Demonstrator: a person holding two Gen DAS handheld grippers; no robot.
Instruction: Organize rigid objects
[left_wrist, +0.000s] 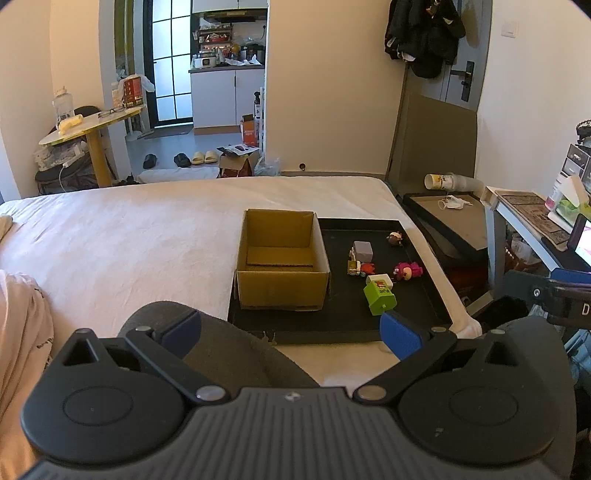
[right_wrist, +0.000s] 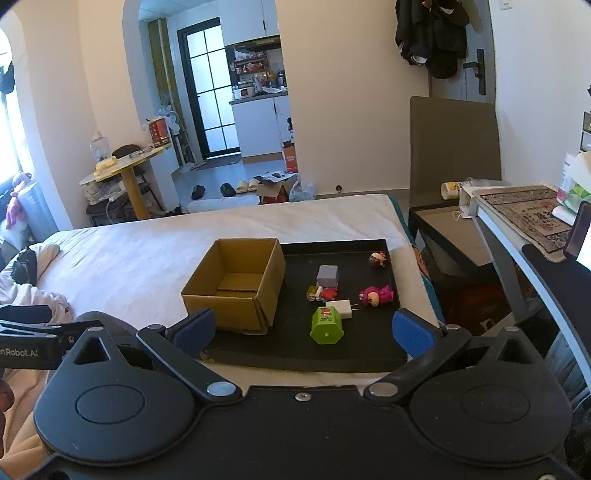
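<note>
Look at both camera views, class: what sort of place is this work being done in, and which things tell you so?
Most likely a small lived-in flat, probably a bedroom or studio. The tray of toys sits on a bed with a white sheet, a kitchen opens behind it, and slippers lie on the floor.

Two wrist fisheye views facing across the bed toward the far wall.

Both are looking forward and slightly downward from near the tray's near edge; the right-wrist view is sitting further right, sharing tray and cardboard box.
</note>
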